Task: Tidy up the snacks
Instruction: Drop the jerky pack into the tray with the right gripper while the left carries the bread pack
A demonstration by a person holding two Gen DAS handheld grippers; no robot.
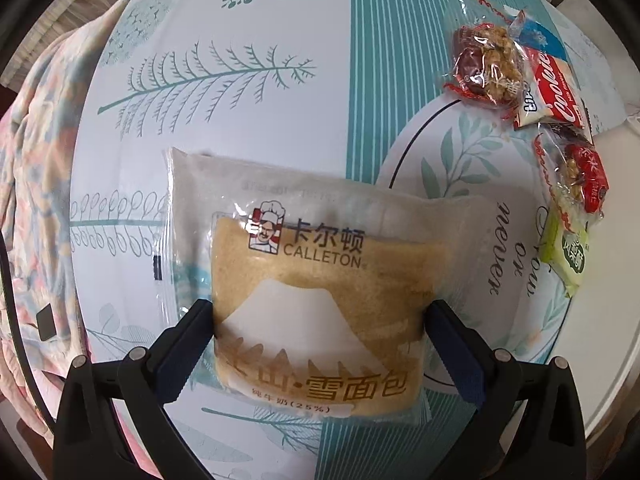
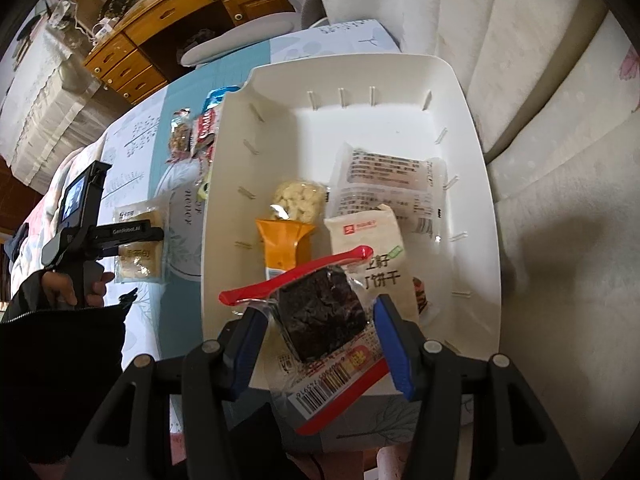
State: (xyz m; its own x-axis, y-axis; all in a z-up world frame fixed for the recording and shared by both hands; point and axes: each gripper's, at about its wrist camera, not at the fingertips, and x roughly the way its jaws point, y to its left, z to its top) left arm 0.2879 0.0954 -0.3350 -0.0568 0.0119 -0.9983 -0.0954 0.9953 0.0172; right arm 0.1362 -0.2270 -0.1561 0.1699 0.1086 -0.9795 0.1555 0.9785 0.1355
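A Calleton bread packet [image 1: 320, 260] lies flat on the leaf-print tablecloth [image 1: 240, 80]. My left gripper [image 1: 318, 312] points down over it, jaws wide open, one finger at each side of the packet. In the right wrist view this gripper [image 2: 132, 236] hovers over the same bread packet [image 2: 138, 268]. My right gripper [image 2: 320, 312] is shut on a dark cake packet [image 2: 324, 304] with red edges, held above the near rim of a white bin [image 2: 380, 128]. In the bin lie an orange packet [image 2: 286, 248], a pale puffed snack [image 2: 298, 198] and a white biscuit packet [image 2: 368, 240].
Loose snacks sit at the cloth's right: nut packets [image 1: 484, 68], a Cookies packet [image 1: 556, 92], a red sweet packet [image 1: 580, 176], a green packet [image 1: 568, 256]. A floral blanket [image 1: 36, 160] lies left. A white cushion [image 2: 560, 160] borders the bin. A person's hand [image 2: 68, 288] holds the left gripper.
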